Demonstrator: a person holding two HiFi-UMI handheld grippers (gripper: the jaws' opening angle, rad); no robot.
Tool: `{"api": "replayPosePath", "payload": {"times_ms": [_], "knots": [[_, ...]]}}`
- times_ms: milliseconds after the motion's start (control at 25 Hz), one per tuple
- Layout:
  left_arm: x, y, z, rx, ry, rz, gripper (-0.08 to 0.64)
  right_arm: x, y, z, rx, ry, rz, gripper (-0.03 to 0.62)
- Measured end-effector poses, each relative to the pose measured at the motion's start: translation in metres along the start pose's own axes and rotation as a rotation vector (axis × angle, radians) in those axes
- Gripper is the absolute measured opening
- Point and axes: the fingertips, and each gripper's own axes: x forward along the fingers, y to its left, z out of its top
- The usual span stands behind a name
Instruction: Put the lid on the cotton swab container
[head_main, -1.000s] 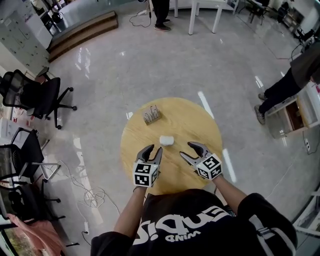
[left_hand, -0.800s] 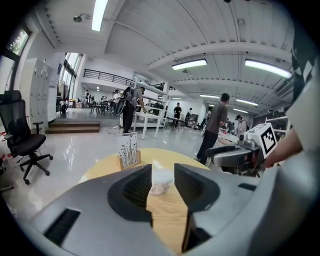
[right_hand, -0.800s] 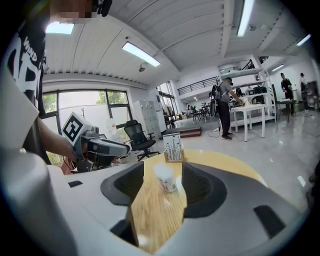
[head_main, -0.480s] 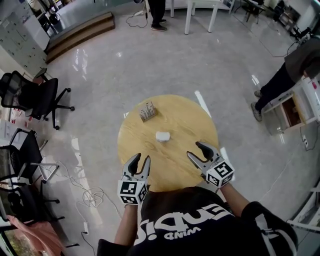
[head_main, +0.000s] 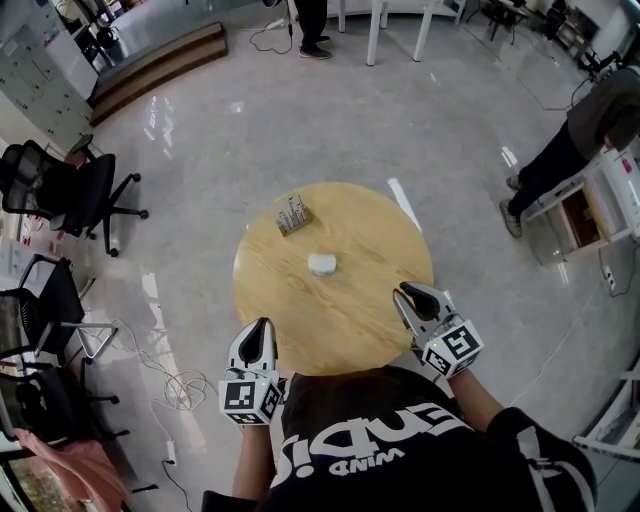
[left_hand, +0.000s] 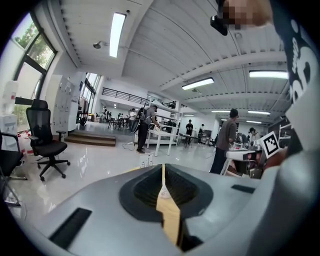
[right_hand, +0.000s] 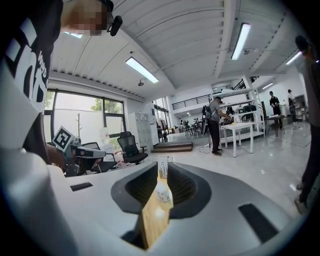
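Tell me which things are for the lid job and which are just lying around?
For the job: the small white container, probably the cotton swab one, on the round wooden table.

Just lying about, I think: the clear holder of sticks and the black office chairs.

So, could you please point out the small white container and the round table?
small white container (head_main: 322, 264): head view, on its top face.
round table (head_main: 345, 322): head view, on bare wood near the front.
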Motion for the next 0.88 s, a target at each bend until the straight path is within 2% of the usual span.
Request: {"api": "replayPosePath", "payload": {"times_ms": [80,200,480,880], "knots": [[-0.004,0.004,-0.002,-0.016,-0.007,0.012,0.017,-0.006,0.0,0.001,-0.01,-0.001,-0.018,0.029],[-0.006,0.007,-0.004,-0.013,-0.018,0.026,0.012,-0.009,0.0,0.0,-0.019,-0.005,-0.038,0.005],[-0.001,0.004,-0.004,-0.005,-0.033,0.032,0.012,-0.007,-0.005,0.002,-0.017,-0.018,-0.075,0.003],[0.006,0.006,-0.001,0.01,-0.045,0.055,0.012,-0.002,-0.005,-0.005,-0.017,0.003,-0.074,0.003]]}}
